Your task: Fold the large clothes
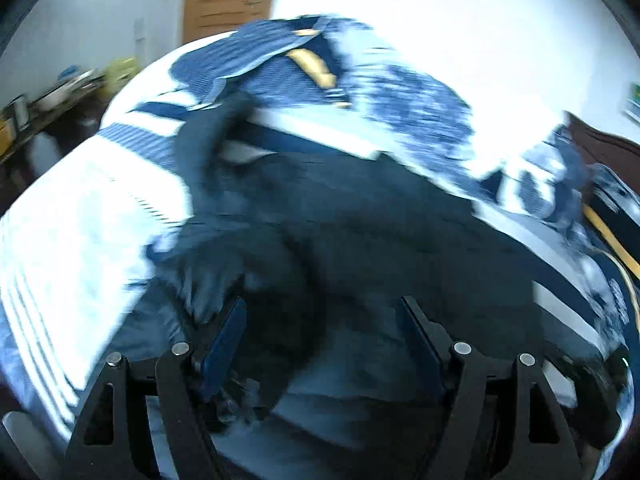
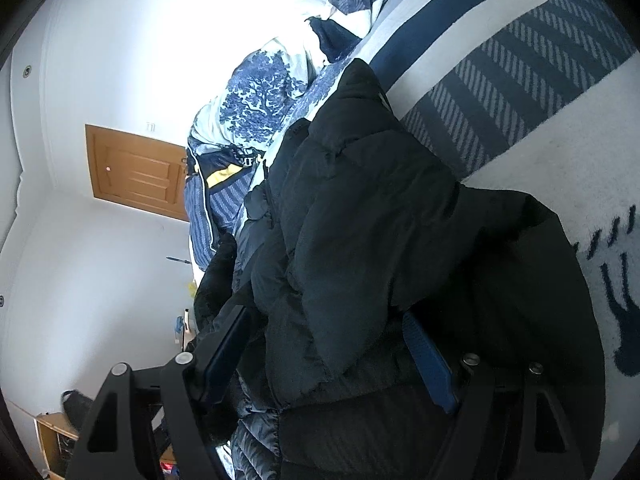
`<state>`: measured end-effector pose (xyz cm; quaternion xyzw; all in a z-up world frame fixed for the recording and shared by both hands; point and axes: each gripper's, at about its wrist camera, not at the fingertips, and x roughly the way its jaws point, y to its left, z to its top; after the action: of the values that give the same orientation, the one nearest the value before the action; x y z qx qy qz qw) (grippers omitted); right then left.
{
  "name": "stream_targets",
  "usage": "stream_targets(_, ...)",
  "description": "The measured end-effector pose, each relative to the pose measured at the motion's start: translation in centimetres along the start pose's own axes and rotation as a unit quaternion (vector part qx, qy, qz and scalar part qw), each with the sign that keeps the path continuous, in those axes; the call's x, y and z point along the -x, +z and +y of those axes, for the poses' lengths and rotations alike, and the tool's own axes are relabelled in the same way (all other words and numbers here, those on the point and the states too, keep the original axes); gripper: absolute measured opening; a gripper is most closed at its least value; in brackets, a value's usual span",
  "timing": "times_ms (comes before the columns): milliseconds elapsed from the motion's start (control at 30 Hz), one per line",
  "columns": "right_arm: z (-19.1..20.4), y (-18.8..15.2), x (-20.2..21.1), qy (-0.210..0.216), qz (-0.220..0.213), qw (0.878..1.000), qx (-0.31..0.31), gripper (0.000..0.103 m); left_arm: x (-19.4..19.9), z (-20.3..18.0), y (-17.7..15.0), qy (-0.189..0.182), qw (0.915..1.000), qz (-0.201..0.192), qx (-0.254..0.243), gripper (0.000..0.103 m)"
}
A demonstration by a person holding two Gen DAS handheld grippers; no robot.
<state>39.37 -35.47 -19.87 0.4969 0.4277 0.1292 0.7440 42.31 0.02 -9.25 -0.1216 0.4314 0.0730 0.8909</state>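
Note:
A large dark puffer jacket lies spread on a bed with a blue and white striped cover. In the blurred left wrist view my left gripper is open over the jacket, its left finger touching a bunched fold. In the right wrist view, rolled sideways, my right gripper stands wide, with thick jacket folds filling the gap between its fingers. I cannot tell whether it grips the fabric.
A rumpled blue and white patterned duvet lies beyond the jacket, also in the right wrist view. A wooden door is in the white wall. A cluttered table stands at the far left.

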Motion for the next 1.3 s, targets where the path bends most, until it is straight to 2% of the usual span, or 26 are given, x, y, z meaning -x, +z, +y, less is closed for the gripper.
stream_targets(100, 0.3, -0.1, -0.2, -0.004, 0.000, 1.000, 0.003, 0.081, 0.2, 2.7, 0.4, 0.013, 0.9997, 0.006, 0.020, 0.077)
stream_targets(167, 0.6, -0.2, 0.0, -0.014, -0.004, 1.000, 0.013, 0.081, 0.4, 3.6, -0.2, 0.005, 0.9994, 0.020, 0.030, 0.078)
stream_targets(233, 1.5, -0.1, 0.7, -0.026, -0.021, 0.999, 0.031, 0.081, 0.0, 4.4, -1.5, -0.027, 0.9974, 0.055, 0.036, 0.078)
stream_targets(300, 2.2, 0.0, 1.8, -0.018, -0.038, 0.998, 0.042, 0.081, -0.8, 5.2, -3.1, -0.038, 0.9942, 0.089, 0.046, 0.079)
stream_targets(367, 2.5, 0.1, 2.8, -0.018, -0.045, 0.998, 0.047, 0.081, -2.3, 6.3, -4.4, -0.062, 0.9874, 0.128, 0.070, 0.079)
stream_targets(433, 2.4, 0.0, 3.9, -0.020, -0.040, 0.998, 0.046, 0.081, -3.5, 7.2, -5.2, -0.083, 0.9809, 0.146, 0.097, 0.079)
stream_targets(567, 0.0, -0.5, 3.5, -0.022, -0.018, 1.000, -0.011, 0.076, -5.4, 9.3, -4.0, -0.116, 0.9719, 0.139, 0.150, 0.079)
stream_targets(667, -1.2, 0.3, 1.5, -0.019, -0.005, 0.999, -0.033, 0.066, -7.1, 11.0, -2.0, -0.107, 0.9705, 0.122, 0.178, 0.077)
stream_targets(700, -1.3, 0.6, 1.0, -0.017, -0.008, 0.999, -0.035, 0.058, -7.8, 11.7, -1.3, -0.110, 0.9675, 0.121, 0.193, 0.073)
stream_targets(733, -1.5, 1.0, 0.4, -0.012, -0.012, 0.999, -0.037, 0.049, -8.2, 12.1, -0.8, -0.113, 0.9659, 0.119, 0.200, 0.052)
stream_targets(767, -2.0, 1.1, -0.2, -0.008, -0.013, 0.999, -0.045, 0.041, -8.4, 12.1, -0.2, -0.116, 0.9666, 0.121, 0.194, 0.038)
stream_targets(800, -2.5, 1.3, -0.8, -0.006, -0.009, 0.998, -0.058, 0.020, -8.4, 11.8, 0.4, -0.124, 0.9682, 0.120, 0.181, 0.025)
stream_targets(833, -2.8, 1.3, -1.1, 0.000, -0.005, 0.998, -0.063, 0.009, -8.0, 11.3, 0.7, -0.132, 0.9698, 0.114, 0.170, 0.020)
stream_targets(867, -2.9, 1.4, -1.1, 0.004, -0.006, 0.998, -0.062, 0.007, -7.4, 10.8, 1.3, -0.143, 0.9721, 0.104, 0.154, 0.016)
stream_targets(967, -1.1, 1.6, 1.3, -0.005, -0.055, 0.998, -0.029, 0.003, -6.2, 8.8, 2.2, -0.147, 0.9802, 0.086, 0.102, 0.012)
stream_targets(1067, 1.3, 1.7, 3.9, -0.022, -0.101, 0.995, 0.017, 0.002, -8.7, 7.3, 2.0, -0.108, 0.9869, 0.100, 0.067, 0.011)
stream_targets(1133, 1.0, 1.8, 3.4, -0.068, -0.096, 0.993, 0.026, 0.002, -10.3, 6.6, 1.8, -0.091, 0.9875, 0.112, 0.063, 0.011)
stream_targets(1167, -0.2, 1.9, 2.7, -0.077, -0.084, 0.993, 0.005, 0.002, -10.5, 6.5, 1.5, -0.093, 0.9863, 0.119, 0.067, 0.011)
stream_targets(1233, -2.4, 1.9, 1.6, -0.089, -0.060, 0.994, -0.035, 0.002, -9.1, 5.9, 1.8, -0.104, 0.9874, 0.099, 0.066, 0.012)
stream_targets(1300, -2.3, 2.0, 2.4, -0.073, -0.077, 0.994, -0.040, 0.002, -8.0, 5.4, 2.3, -0.094, 0.9909, 0.079, 0.056, 0.015)
